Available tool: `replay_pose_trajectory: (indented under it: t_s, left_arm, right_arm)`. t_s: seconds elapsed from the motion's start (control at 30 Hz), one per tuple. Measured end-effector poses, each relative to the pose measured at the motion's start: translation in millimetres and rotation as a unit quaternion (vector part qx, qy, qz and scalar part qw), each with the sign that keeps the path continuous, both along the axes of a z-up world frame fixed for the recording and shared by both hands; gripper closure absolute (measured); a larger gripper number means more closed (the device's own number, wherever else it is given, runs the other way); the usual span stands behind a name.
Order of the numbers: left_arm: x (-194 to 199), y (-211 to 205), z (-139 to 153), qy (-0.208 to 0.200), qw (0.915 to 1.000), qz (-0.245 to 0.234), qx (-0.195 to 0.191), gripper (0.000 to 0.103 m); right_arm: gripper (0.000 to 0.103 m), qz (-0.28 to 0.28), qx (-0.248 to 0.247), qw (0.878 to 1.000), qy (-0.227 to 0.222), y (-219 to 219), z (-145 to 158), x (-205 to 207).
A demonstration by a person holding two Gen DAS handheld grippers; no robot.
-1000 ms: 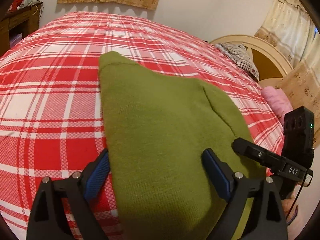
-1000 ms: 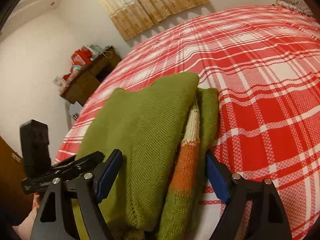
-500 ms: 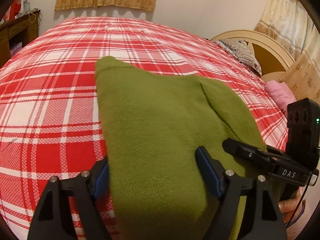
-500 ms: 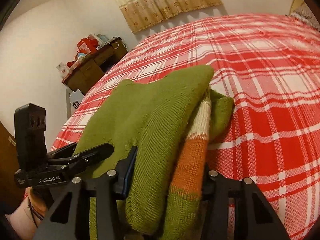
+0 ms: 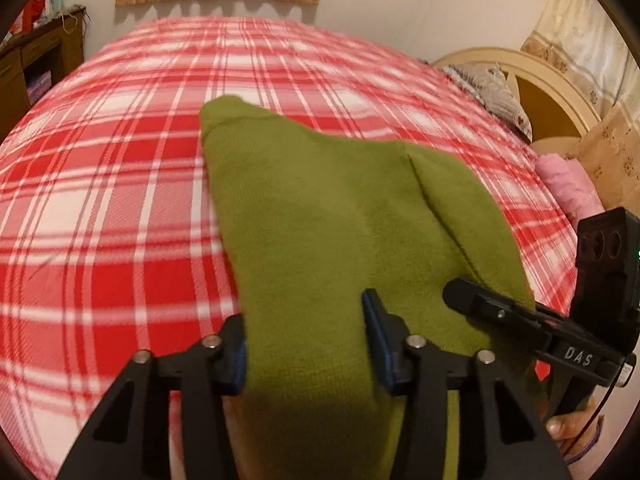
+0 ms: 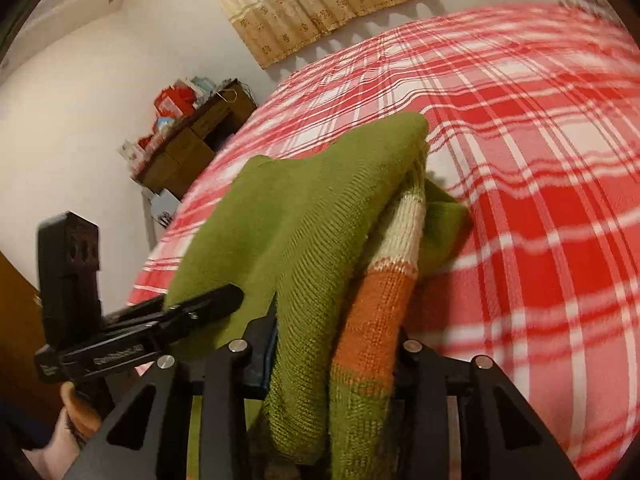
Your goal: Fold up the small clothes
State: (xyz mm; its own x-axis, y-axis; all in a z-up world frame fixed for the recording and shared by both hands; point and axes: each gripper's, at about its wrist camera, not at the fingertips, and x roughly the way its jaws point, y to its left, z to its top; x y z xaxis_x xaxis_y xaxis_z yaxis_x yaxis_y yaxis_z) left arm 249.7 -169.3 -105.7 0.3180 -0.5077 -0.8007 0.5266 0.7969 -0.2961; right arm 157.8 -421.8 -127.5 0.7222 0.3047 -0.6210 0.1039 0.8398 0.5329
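Note:
A folded olive-green knit sweater (image 5: 328,216) lies on the red plaid bed; in the right wrist view (image 6: 304,216) its edge shows cream and orange stripes. My left gripper (image 5: 306,340) is shut on the sweater's near left edge, the fabric bunched between its blue pads. My right gripper (image 6: 336,356) is shut on the thick folded layers at the near right edge. Each view shows the other gripper at its side, the right one (image 5: 520,316) and the left one (image 6: 160,324).
The red and white plaid bedspread (image 5: 120,200) stretches far beyond the sweater. A headboard (image 5: 532,80), a patterned pillow (image 5: 492,92) and a pink cloth (image 5: 568,188) are at the right. A wooden desk with clutter (image 6: 188,140) stands by the wall.
Both grippers have closed from open onto the sweater's near edge. The sweater's near edge has risen slightly and bunched between the jaws.

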Motion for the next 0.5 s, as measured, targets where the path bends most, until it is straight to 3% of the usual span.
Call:
replay_pose_trajectory:
  t_s: [0.13,0.27,0.37,0.43,0.5]
  left_arm:
    - [-23,10,3,0.047,0.9984,-0.03,0.013,0.056]
    - [-26,10,-3,0.034,0.999,-0.027,0.007,0.032]
    - [-14,5,-16,0.034,0.9993,-0.007,0.01,0.012]
    - [-9,6,-23,0.044,0.999,-0.002,-0.006,0.01]
    - [-12,3,-23,0.022,0.9997,-0.006,-0.007,0.01]
  right_arm:
    - [0.065,0.03,-0.009,0.999,0.022,14,5,-35]
    - [0.061,0.013,0.006,0.999,0.03,9,-7,-53]
    - [0.046,-0.012,0.012,0.999,0.028,4,-13,-51]
    - [0.04,-0.021,0.0,1.0,0.015,3,-15,-48]
    - [0.037,-0.023,-0.008,1.0,0.0,3,-18,-45]
